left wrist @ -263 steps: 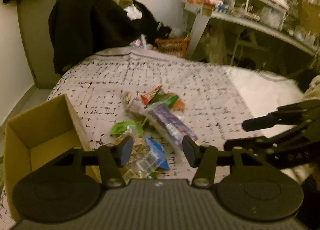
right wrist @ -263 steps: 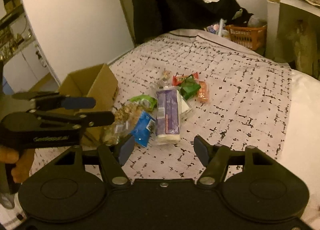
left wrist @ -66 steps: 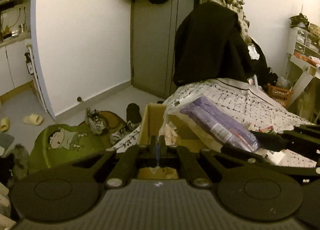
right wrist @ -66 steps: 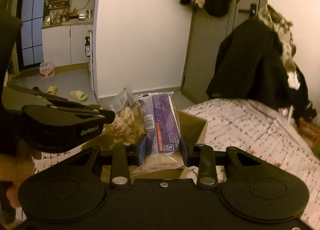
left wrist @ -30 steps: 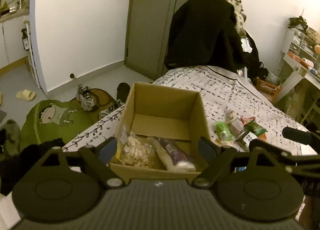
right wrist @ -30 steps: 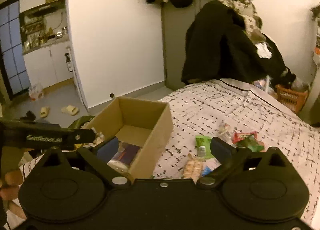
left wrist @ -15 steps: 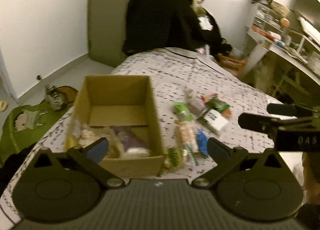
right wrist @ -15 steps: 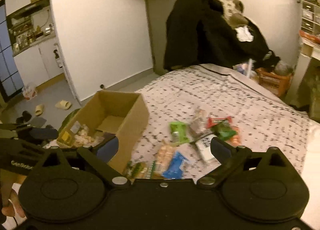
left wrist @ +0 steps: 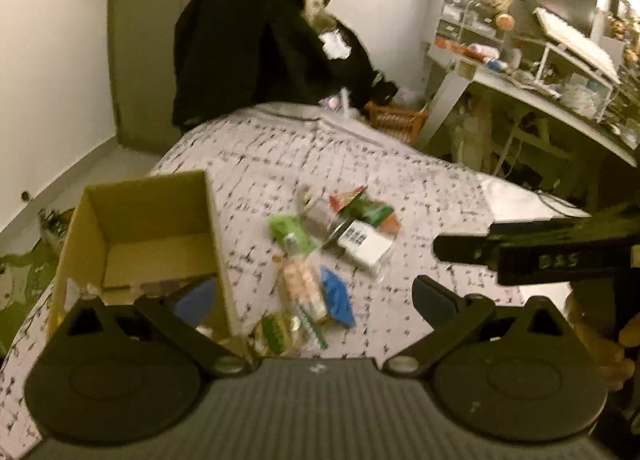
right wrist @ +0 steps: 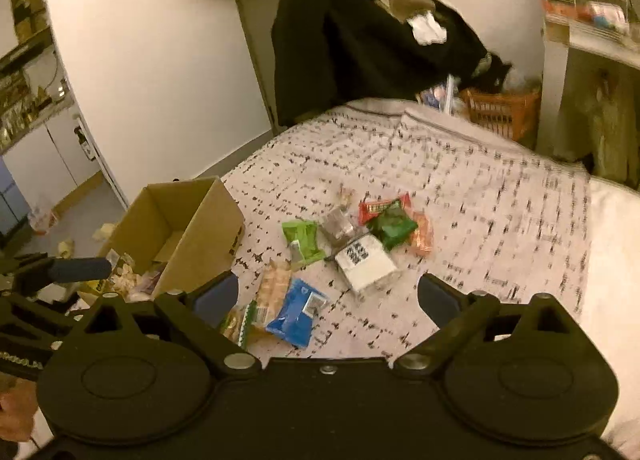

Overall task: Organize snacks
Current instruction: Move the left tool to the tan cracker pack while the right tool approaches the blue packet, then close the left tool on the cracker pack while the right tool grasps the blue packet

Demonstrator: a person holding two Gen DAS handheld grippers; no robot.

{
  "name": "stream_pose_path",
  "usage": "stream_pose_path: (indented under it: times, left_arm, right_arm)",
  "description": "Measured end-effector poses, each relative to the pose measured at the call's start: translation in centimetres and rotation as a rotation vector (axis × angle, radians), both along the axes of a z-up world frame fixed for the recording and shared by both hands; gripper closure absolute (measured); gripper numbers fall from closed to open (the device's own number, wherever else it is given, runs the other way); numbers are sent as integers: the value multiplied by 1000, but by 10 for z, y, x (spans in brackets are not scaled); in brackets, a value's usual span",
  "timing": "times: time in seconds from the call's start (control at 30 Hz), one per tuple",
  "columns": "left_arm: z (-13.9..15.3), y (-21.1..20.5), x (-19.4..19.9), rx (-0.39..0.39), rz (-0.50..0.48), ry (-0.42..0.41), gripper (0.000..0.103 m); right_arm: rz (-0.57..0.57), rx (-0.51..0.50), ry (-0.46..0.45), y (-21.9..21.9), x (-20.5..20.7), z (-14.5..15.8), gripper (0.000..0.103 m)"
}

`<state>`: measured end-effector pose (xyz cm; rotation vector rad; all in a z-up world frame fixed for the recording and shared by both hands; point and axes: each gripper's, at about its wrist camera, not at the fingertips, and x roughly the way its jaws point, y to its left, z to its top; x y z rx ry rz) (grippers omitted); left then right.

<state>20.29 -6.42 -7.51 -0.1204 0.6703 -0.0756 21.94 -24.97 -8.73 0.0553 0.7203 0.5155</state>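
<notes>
Both the left gripper [left wrist: 316,300] and the right gripper [right wrist: 327,297], jaws spread and empty, the right's just narrowing slightly, pointed at loose snack packets; the blue packet [right wrist: 295,311], beside the cardboard box [right wrist: 200,236], lay nearest between the right's fingers.

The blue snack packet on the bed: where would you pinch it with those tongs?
Probably across its narrow width, coming from above. The blue snack packet lies flat on the bedspread, its left edge against the cracker pack, so the free right edge and lower corner look easiest.
</notes>
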Motion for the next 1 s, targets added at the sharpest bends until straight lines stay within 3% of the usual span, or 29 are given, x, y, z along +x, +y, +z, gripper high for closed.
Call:
stream_pose_path:
  times: [0.17,0.27,0.37,0.47,0.57,0.77,0.9,1.0]
  left_arm:
    - [-11,-6,8,-14,-10,-28,5]
    - [-23,-8,13,-21,4,-27,9]
    - [-34,-13,16,-25,0,-2,18]
    - [-45,-22,22,6,-9,43,35]
    - [-58,-38,28,126,-21,81,44]
    - [-89,-66,30,371,-62,135,46]
    - [-103,-67,37,409,-46,175,49]
    - [-111,-70,43,462,-31,190,51]
  right_arm:
    - [5,80,48,-8,7,-13,12]
    - [-14,143,95,-13,10,-25,21]
    - [-21,231,160,-20,14,-37,27]
    - [-13,296,209,-24,18,-46,28]
    - [-14,309,243,-23,22,-55,30]
    - [8,300,268,-16,24,-76,39]
    - [11,347,337,-18,27,-91,51]
    - [11,375,356,-21,30,-97,53]
